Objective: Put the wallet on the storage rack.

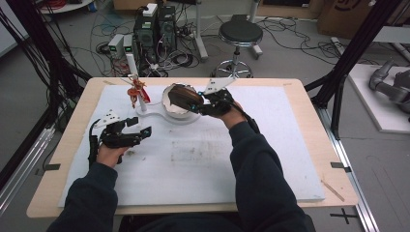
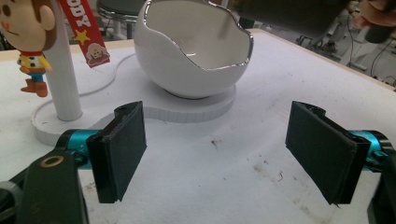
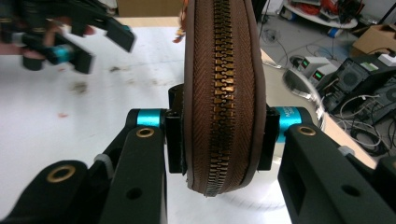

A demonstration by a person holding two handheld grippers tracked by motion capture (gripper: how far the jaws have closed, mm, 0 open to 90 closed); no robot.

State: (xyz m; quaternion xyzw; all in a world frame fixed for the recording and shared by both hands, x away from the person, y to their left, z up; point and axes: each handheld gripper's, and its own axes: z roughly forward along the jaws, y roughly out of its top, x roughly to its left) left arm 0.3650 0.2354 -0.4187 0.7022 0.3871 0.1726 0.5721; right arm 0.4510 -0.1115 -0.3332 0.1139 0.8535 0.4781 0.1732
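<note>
Brown zippered pouch sits clamped between your right fingers; lower it squarely into the egg-shaped bowl. Left fingers gape empty.

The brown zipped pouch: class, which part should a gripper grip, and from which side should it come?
Grip the brown zipped pouch across its two flat faces, coming at the zipper edge, as the right gripper does now above the white bowl. The pouch is thin and rounded, so pads seat flat on the faces.

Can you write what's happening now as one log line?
right gripper: shut on pouch | pouch: above bowl | left gripper: open, empty
</note>
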